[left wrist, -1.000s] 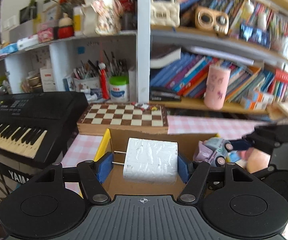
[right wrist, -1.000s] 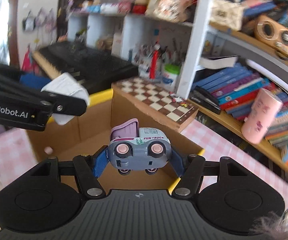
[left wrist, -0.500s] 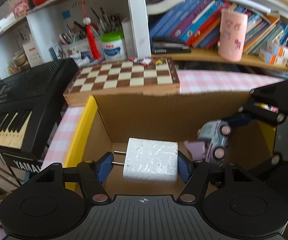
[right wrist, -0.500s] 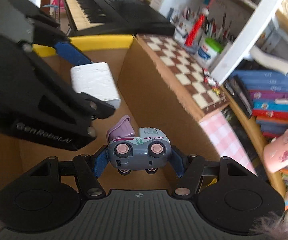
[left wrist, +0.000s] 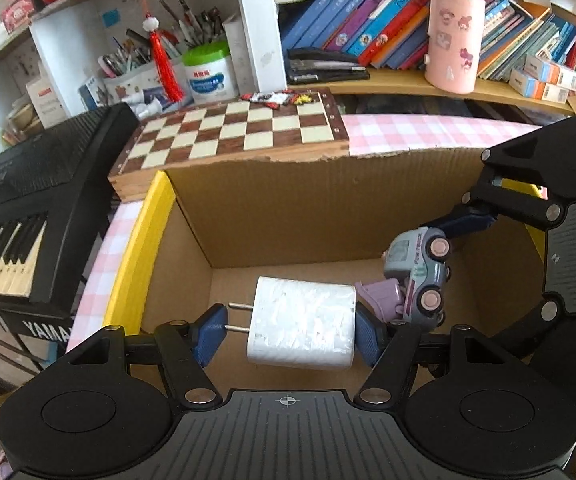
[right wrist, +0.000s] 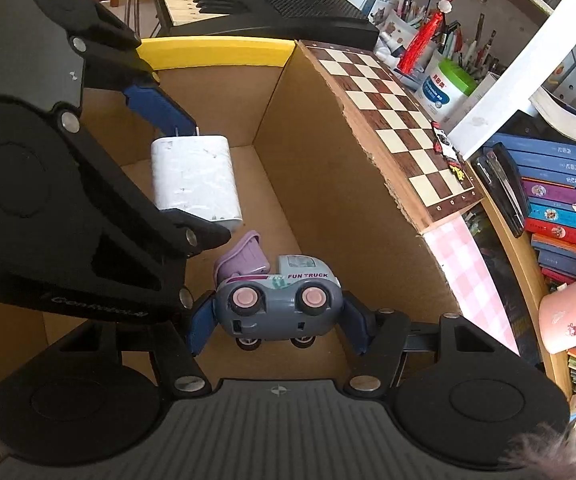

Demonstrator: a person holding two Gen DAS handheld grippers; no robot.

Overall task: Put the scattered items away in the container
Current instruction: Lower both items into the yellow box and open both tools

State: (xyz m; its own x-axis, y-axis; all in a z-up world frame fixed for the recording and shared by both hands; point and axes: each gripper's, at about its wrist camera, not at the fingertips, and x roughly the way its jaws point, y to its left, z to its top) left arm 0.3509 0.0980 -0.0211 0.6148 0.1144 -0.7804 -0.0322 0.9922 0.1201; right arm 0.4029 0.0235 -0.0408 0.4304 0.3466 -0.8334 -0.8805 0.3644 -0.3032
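Inside the cardboard box (left wrist: 288, 208), hanging two loads side by side over the brown floor, neither yet set down. Clamping the left claw (left wrist: 288, 336) on the white charger (left wrist: 302, 322) end to end, one pad pressing on the tips of the two prongs, the other on the flat back. Clamping the right claw (right wrist: 278, 322) on the grey toy truck (right wrist: 276, 304) by nose and tail, wheels facing the right wrist camera, lilac tipper flap sticking up toward the charger. Keeping the two things close together, flap near the left claw's nearer finger; touching or not, hard telling.

Judging from this: getting well into the delivery of these two items, with carrying done and only letting go remaining. Showing nothing else lying on the visible part of the box floor, so probably counting these as the first things going in, though hiding much of that floor behind both tools.

Seeing little of what remains outside. Showing the pink-checked surface (left wrist: 428, 136) bare beyond the far wall, with the chessboard (left wrist: 240, 132) lying against the box rim. Catching blurred red and pink bits at the lower left corner of the left view and something furry at the lower right of the right view, possibly more items awaiting tidying, but not telling for sure.
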